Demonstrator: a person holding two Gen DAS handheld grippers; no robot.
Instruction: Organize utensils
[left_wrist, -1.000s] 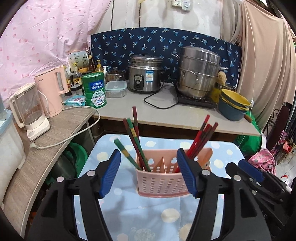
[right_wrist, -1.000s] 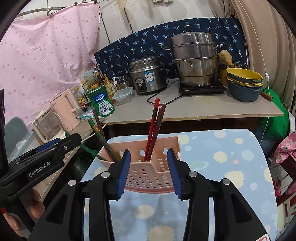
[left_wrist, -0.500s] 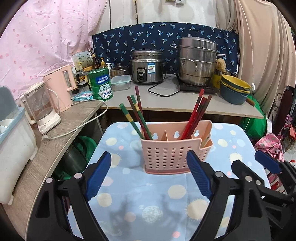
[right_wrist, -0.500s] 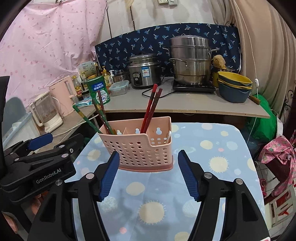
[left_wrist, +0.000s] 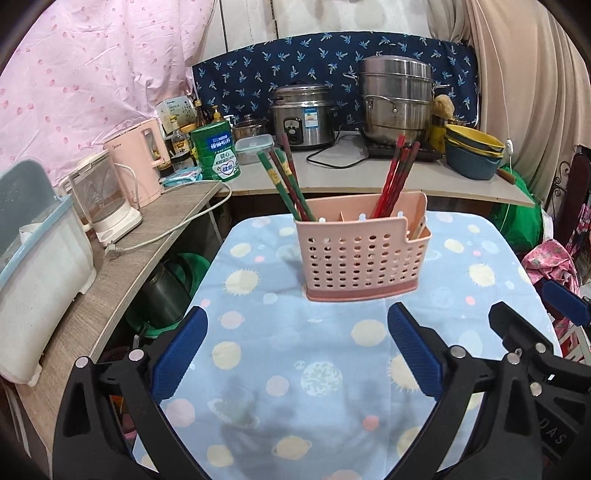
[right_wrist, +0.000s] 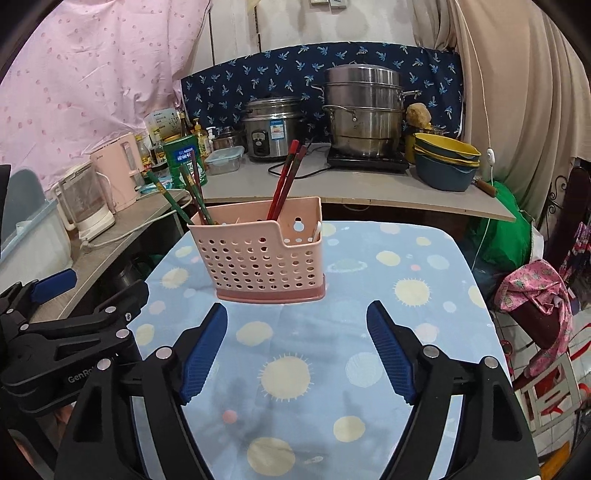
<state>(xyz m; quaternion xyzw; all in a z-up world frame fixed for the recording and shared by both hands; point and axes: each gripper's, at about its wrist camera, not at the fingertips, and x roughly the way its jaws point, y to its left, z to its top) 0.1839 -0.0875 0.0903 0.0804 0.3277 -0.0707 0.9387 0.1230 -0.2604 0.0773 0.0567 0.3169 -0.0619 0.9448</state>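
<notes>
A pink perforated utensil holder (left_wrist: 362, 251) (right_wrist: 264, 254) stands on the blue dotted tablecloth (left_wrist: 317, 373) (right_wrist: 369, 280). Green-and-brown chopsticks (left_wrist: 286, 184) (right_wrist: 181, 195) stand in its left compartment, red chopsticks (left_wrist: 397, 173) (right_wrist: 286, 177) in the middle one, and a white utensil tip (right_wrist: 317, 230) shows in the right end. My left gripper (left_wrist: 297, 354) and my right gripper (right_wrist: 297, 349) are both open and empty, held back from the holder above the cloth.
A counter behind holds a rice cooker (left_wrist: 301, 118), steel steamer pot (left_wrist: 397, 99), stacked bowls (left_wrist: 472, 155), a green tin (left_wrist: 216, 151). A side shelf at left carries a pink kettle (left_wrist: 138, 162), a blender jug (left_wrist: 103, 195), a white bin (left_wrist: 37, 266). A pink bag (right_wrist: 535, 295) lies right.
Both grippers have drawn back from the holder and opened wider. The holder now stands free on the cloth, farther from both cameras.
</notes>
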